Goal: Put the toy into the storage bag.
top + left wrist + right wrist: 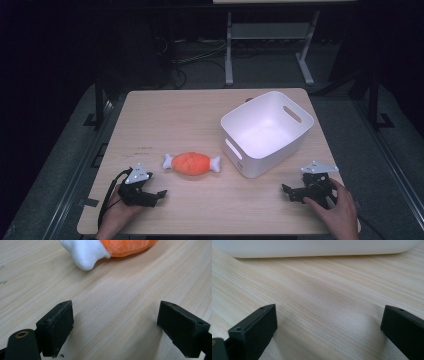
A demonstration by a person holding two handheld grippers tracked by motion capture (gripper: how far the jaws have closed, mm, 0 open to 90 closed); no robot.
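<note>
An orange plush drumstick toy [192,163] with white bone ends lies near the middle of the wooden table [170,120]. My left gripper [159,195] rests on the table at the front left, open and empty, a short way in front of the toy. In the left gripper view the toy's white end [86,253] lies ahead of the wide-apart jaws. A white plastic bin [266,132] with handle slots stands right of the toy. My right gripper [286,190] sits open at the front right, pointing left, with the bin's wall [317,248] just beyond it.
Beyond the table's far edge stand the white legs of another table [229,50] with cables on the dark floor. Bare wood stretches between the two grippers and across the table's back left.
</note>
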